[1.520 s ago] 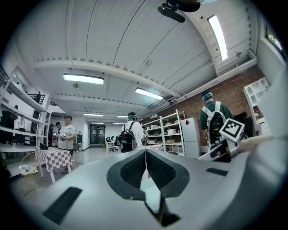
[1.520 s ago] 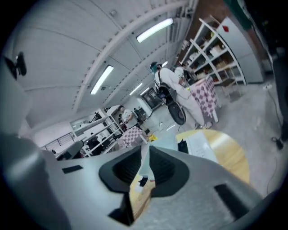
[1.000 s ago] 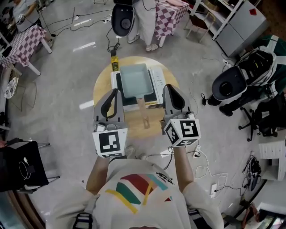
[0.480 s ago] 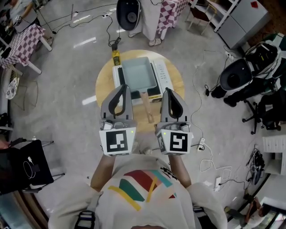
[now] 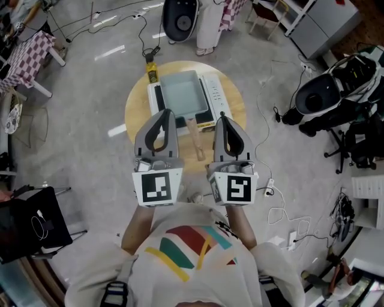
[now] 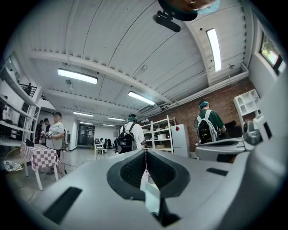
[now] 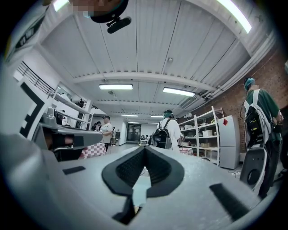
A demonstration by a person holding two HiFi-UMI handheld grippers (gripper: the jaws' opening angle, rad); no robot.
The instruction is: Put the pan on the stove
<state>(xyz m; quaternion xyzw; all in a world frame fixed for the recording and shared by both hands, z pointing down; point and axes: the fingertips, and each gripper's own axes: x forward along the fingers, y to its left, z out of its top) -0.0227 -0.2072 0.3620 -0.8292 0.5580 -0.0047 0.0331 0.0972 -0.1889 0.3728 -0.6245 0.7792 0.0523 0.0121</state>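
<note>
A pale rectangular pan (image 5: pixel 182 95) sits on the white and black stove (image 5: pixel 213 96) on a round wooden table (image 5: pixel 137 108). Its wooden handle (image 5: pixel 194 138) points toward me, between my two grippers. My left gripper (image 5: pixel 164 114) hangs above the table's near left part, level, jaws shut and empty. My right gripper (image 5: pixel 222 119) hangs to the right of the handle, also shut with nothing in it. In the left gripper view the left gripper (image 6: pixel 145 155) has its pads together, and the right gripper (image 7: pixel 145 150) in its own view too. Both look over the room, not at the pan.
A yellow item (image 5: pixel 152 75) lies at the table's far edge. On the floor stand a black round appliance (image 5: pixel 180 18), cables (image 5: pixel 273 207) and black chairs (image 5: pixel 327 99). A checkered table (image 5: pixel 27 57) stands at the left. People and shelves (image 6: pixel 162 137) fill the room ahead.
My right gripper has shifted a little to the left and straightened, so both grippers now sit side by side. The pan has stayed on the stove.
</note>
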